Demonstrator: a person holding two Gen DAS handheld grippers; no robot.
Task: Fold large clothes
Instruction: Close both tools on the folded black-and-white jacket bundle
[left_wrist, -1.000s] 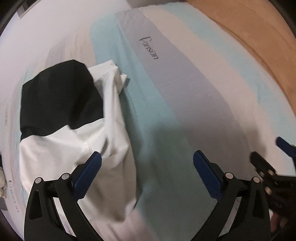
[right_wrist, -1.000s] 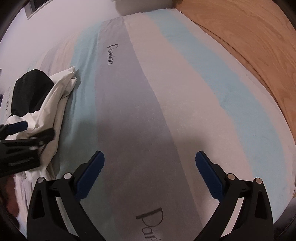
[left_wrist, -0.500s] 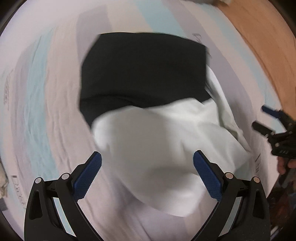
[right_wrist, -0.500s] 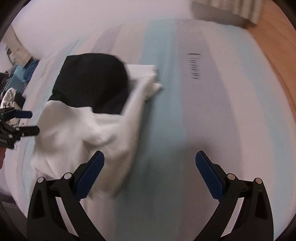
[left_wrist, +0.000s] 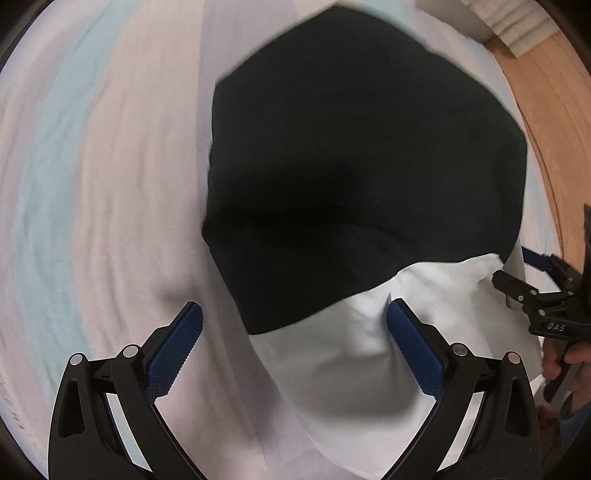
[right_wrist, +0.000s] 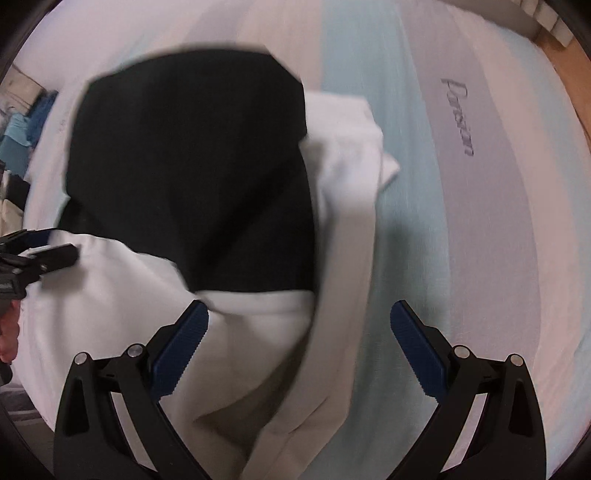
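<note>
We have both the left gripper (left_wrist: 293, 332) and right gripper (right_wrist: 299, 328) spread wide and empty over the black-and-white garment (left_wrist: 354, 177), bunched mid-frame on the striped bedsheet (left_wrist: 92, 184), so folding seems unstarted.

Both wrist cams look down close over the bed (left_wrist: 92, 184), sharing the black-and-white garment (left_wrist: 351, 166).

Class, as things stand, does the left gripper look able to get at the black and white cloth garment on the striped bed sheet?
Probably yes: the left gripper is open, the black and white garment lies directly ahead, nothing between.
</note>
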